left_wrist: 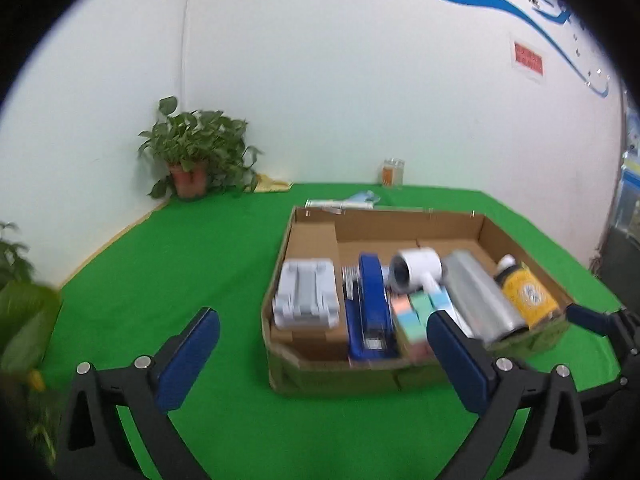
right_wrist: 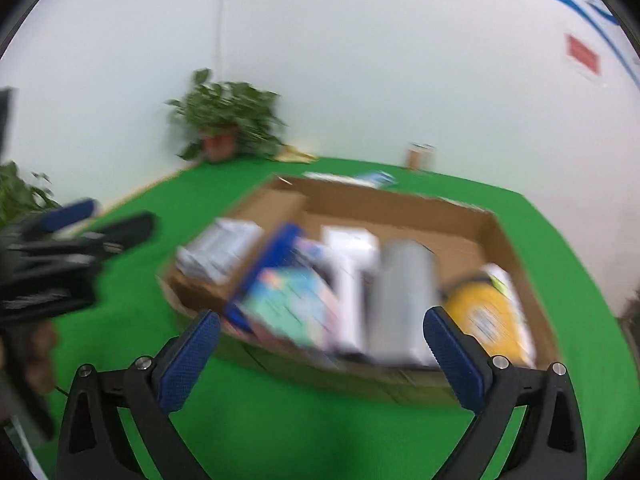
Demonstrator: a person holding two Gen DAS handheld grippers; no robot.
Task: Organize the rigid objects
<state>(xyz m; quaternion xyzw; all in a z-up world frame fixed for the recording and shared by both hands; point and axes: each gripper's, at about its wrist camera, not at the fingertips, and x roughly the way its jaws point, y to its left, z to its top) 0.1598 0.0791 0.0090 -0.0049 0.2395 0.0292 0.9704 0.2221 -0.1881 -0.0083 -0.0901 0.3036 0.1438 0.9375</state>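
A shallow cardboard box (left_wrist: 312,236) lies on the green cloth. Side by side in it are a grey-white device (left_wrist: 306,294), a blue stapler (left_wrist: 370,308), a white handled appliance (left_wrist: 416,272), pastel note blocks (left_wrist: 416,316), a silver cylinder (left_wrist: 476,300) and a yellow bottle (left_wrist: 528,294). My left gripper (left_wrist: 322,322) stands open before the box's near left corner, nothing between its blue pads. My right gripper (right_wrist: 322,318) is open too, above the near wall of the box (right_wrist: 400,384), over the blurred silver cylinder (right_wrist: 404,292) and yellow bottle (right_wrist: 484,316), holding nothing.
A potted plant (left_wrist: 192,152) stands in the far left corner, a glass jar (left_wrist: 393,172) by the back wall. Papers (left_wrist: 344,202) lie just behind the box. Large leaves (left_wrist: 20,320) crowd the left edge. Green cloth (left_wrist: 180,260) spreads left of the box.
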